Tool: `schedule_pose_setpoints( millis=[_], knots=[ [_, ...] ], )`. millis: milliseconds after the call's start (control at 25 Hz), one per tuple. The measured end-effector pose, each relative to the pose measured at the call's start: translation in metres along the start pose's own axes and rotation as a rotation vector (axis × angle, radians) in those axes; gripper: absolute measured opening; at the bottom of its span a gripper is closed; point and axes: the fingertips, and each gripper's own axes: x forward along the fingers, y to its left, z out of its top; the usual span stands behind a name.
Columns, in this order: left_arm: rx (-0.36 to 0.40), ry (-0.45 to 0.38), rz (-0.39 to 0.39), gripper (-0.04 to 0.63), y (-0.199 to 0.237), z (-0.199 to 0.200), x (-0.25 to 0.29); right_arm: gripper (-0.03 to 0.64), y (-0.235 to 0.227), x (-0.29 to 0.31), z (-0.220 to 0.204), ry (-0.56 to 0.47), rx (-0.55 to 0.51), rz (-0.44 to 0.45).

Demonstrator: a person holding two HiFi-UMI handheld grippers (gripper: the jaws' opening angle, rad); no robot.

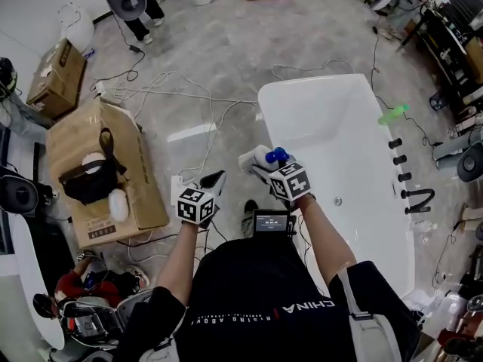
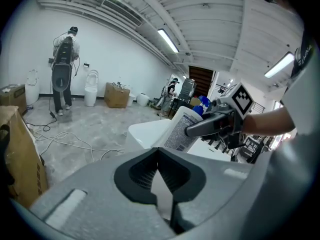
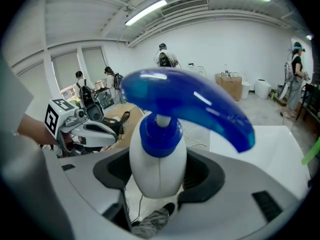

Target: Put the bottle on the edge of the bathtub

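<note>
Right tool (image 3: 159, 181) clamped around white bottle (image 3: 159, 156); left tool (image 2: 159, 176) closed, empty.

Bottle (image 3: 159, 171): white body, blue pump head, grey-printed label panel. Bathtub (image 1: 332, 123) white; floor (image 1: 226, 59) mottled grey; cardboard box (image 1: 139, 179) brown. Left gripper (image 1: 217, 179) and right gripper (image 1: 259, 165): light grey shells, black jaw pads, each with a cube of black-and-white square markers; shirt (image 1: 256, 308) black with white lettering.
</note>
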Motion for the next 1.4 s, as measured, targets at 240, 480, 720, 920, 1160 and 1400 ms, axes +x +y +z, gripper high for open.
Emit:
schedule_pose_setpoints(
  millis=[240, 480, 720, 920, 1160, 1400],
  knots=[
    [0.005, -0.03, 0.049, 0.009, 0.035, 0.05, 0.043, 0.276, -0.049, 0.025, 0.038, 0.003, -0.01, 0.017],
    [-0.013, -0.025, 0.065, 0.009, 0.063, 0.073, 0.068, 0.276, -0.08, 0.054, 0.067, 0.014, -0.012, 0.037],
    [-0.042, -0.007, 0.057, 0.009, 0.097, 0.08, 0.086, 0.276, -0.094, 0.086, 0.089, 0.031, -0.012, 0.046],
    [-0.038, 0.0, 0.024, 0.009, 0.138, 0.104, 0.115, 0.276, -0.119, 0.12, 0.12, 0.035, 0.001, 0.02],
    [-0.02, -0.006, -0.008, 0.009, 0.205, 0.153, 0.14, 0.276, -0.141, 0.165, 0.176, 0.025, 0.014, -0.017],
    [0.001, 0.008, -0.059, 0.009, 0.262, 0.188, 0.157, 0.276, -0.157, 0.207, 0.225, 0.016, 0.044, -0.064]
  ],
)
